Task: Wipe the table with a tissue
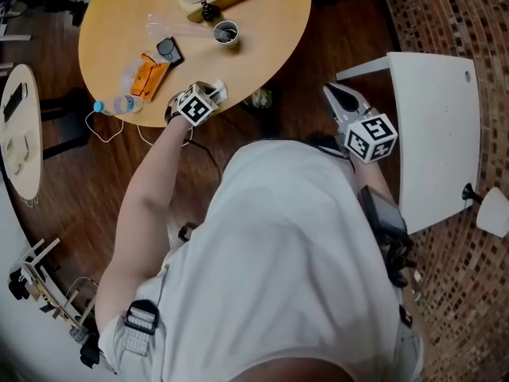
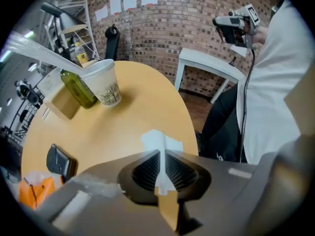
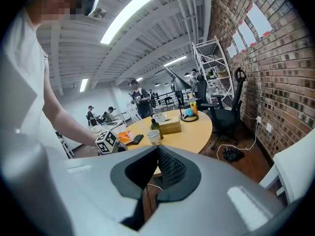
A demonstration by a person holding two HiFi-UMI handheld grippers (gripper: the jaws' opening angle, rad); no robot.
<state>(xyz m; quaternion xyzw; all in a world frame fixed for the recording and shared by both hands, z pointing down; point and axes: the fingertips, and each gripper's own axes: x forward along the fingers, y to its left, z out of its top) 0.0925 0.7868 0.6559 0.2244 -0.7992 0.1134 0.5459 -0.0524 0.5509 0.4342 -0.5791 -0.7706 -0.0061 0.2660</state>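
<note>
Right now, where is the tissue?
In the left gripper view, the tissue is pinched between the fingers of the left gripper, over the near edge of the table.

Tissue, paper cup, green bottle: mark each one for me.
tissue (image 2: 158,142), left gripper view, on the wide white flap at its far end.
paper cup (image 2: 104,85), left gripper view, on its printed side wall.
green bottle (image 2: 81,91), left gripper view, on its glass body.

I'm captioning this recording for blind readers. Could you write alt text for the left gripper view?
The left tool pinches a white tissue between its closed jaws over a round wooden table. Farther back on it stand a paper cup and a green bottle.
</note>
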